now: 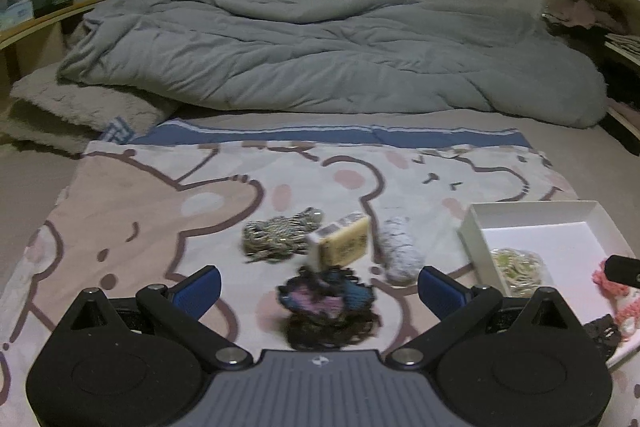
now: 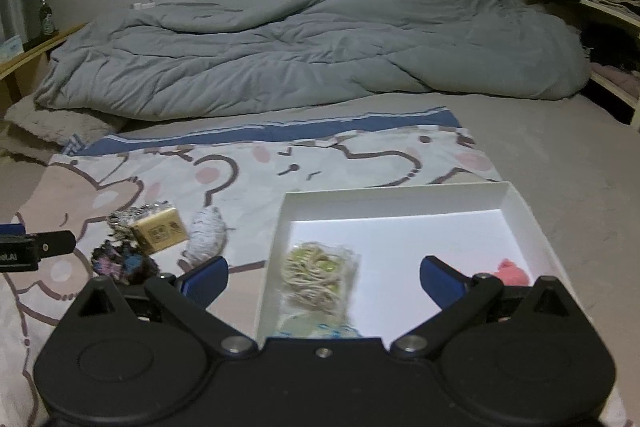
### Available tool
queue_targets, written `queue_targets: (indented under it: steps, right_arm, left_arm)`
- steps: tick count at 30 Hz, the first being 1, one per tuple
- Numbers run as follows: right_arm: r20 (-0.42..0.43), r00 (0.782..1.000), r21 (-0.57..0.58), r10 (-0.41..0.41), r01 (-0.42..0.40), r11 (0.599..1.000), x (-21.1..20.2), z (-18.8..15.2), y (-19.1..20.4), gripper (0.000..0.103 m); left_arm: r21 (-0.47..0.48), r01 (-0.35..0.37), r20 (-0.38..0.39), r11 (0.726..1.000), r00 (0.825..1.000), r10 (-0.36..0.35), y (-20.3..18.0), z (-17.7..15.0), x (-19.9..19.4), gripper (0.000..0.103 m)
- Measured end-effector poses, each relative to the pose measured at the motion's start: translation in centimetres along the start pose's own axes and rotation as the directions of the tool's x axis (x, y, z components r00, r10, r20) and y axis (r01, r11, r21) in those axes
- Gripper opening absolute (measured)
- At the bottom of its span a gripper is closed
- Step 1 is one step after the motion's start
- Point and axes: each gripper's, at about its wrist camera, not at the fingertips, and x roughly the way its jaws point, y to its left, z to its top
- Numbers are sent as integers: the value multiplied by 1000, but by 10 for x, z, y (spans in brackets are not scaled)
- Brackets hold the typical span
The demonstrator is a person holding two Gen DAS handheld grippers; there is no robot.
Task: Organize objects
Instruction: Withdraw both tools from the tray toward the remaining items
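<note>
Your left gripper [image 1: 320, 287] hovers over the cartoon bedsheet [image 1: 140, 211] with its fingers [image 1: 200, 285] spread wide and empty, and the dark crocheted scrunchie [image 1: 328, 307] lies straight ahead, centred in the gap between them. It is roundish, with no clear long axis. The left side is the nearer one. Your right gripper [image 2: 324, 281], also spread and empty, sits over the white box [image 2: 400, 197], above the bagged rubber bands [image 2: 316, 275]. The box lies to the scrunchie's right.

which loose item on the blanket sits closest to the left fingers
The dark multicoloured bundle, right between the left gripper's open fingers; the yellow box and speckled bundles lie farther off.
</note>
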Motion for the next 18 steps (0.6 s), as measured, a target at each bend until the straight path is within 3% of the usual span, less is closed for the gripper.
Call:
queue_targets:
  steps: [12,18]
  right_arm:
    - [15,994,-9,106,-106,994,-1,9,31,103]
    - [-2,992,-5,125,-125,992,8,19,40,103]
  left_arm:
    - [-73,-28,-17,997,1000,27,27,0,13,103]
    - [-93,-104,-9,990,995,103,24,-3,26,103]
